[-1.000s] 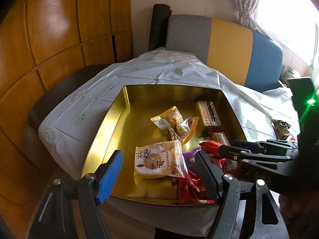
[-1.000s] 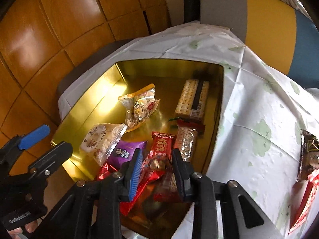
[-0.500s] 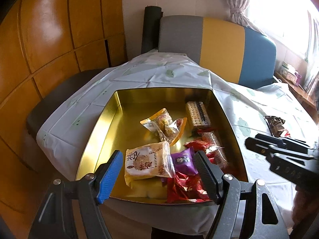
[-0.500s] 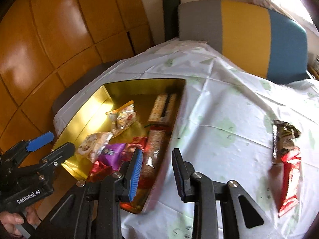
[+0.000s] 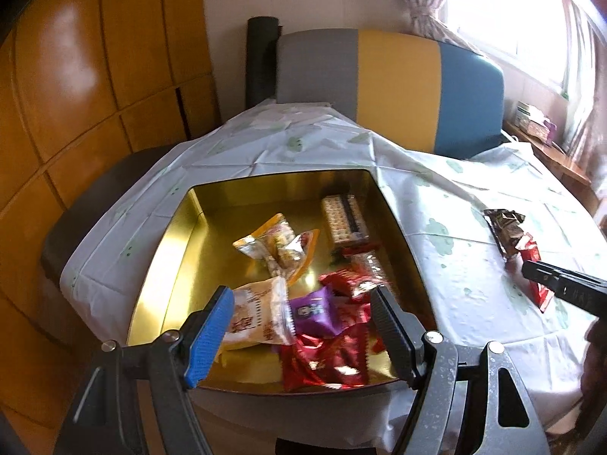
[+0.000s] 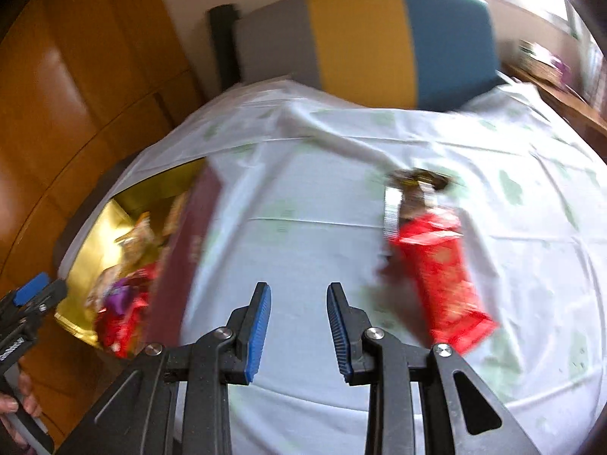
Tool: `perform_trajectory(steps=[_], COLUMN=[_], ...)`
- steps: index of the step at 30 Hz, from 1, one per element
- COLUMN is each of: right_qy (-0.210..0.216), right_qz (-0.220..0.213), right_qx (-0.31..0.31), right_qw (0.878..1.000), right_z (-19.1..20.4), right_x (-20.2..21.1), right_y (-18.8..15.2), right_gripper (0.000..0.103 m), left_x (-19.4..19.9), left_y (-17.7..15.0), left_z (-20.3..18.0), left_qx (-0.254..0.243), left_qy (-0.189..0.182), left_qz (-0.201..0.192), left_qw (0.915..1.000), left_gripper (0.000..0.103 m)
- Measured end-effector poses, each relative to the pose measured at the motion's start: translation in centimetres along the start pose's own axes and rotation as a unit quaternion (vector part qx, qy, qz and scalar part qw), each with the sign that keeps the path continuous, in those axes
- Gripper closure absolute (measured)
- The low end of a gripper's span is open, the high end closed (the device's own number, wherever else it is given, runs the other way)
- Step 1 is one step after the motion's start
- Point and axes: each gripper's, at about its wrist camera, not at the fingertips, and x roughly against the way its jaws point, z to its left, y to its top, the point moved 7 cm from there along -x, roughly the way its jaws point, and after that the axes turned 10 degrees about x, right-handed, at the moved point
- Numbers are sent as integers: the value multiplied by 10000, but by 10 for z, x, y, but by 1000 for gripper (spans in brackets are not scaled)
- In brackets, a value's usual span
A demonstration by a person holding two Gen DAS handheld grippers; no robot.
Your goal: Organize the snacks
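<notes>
a shallow gold metal tray (image 5: 178,250) sits on a table covered by a white cloth with pale green prints (image 5: 447,265). inside the tray lie several snack packs: a cream-coloured pastry packet (image 5: 258,314) at the near side, a small purple wrapper (image 5: 313,311) just beside it, crinkled shiny red wrappers (image 5: 330,356) at the near right corner, a clear bag with orange edges (image 5: 279,244) near the middle, and a long pack of pale crackers (image 5: 343,220) toward the far right.

the left gripper (image 5: 299,335) hangs over the near edge of the tray, its blue pad and black pad spread wide, gripping nothing.

on the bare cloth, well apart from the tray to its right, lie a dark brown foil packet (image 6: 415,189) and a long red snack bar wrapper (image 6: 440,269), touching end to end. the right gripper (image 6: 299,326) is over the cloth between tray and these two packs, near the red one but not touching; its blue-padded jaws stand apart with nothing between them. this view is blurred.

a grey, yellow and blue chair back (image 5: 387,83) stands behind the table.
</notes>
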Motion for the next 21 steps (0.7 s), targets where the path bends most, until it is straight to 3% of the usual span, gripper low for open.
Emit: perform_trajectory(steps=[5,12,21], right_qy=[-361,-804,-614], right_qz=[20,167,202], right_qx=[-410,-608,-388], right_qw=[9985,9948,9972], right_z=[-48,-98,-110], right_x=[9,14,15], right_y=[-13,-29,-32], right_gripper=[72,63,62], left_x=[0,-2,-7], left_y=[0,-3,-10], left_z=[-23,-53,-87], left_qx=[-235,-561,-980], left_qy=[-128,-290,-493], left_qz=[17,44,118], left_qw=[9996,9980,9939], left_gripper=[28,28,28])
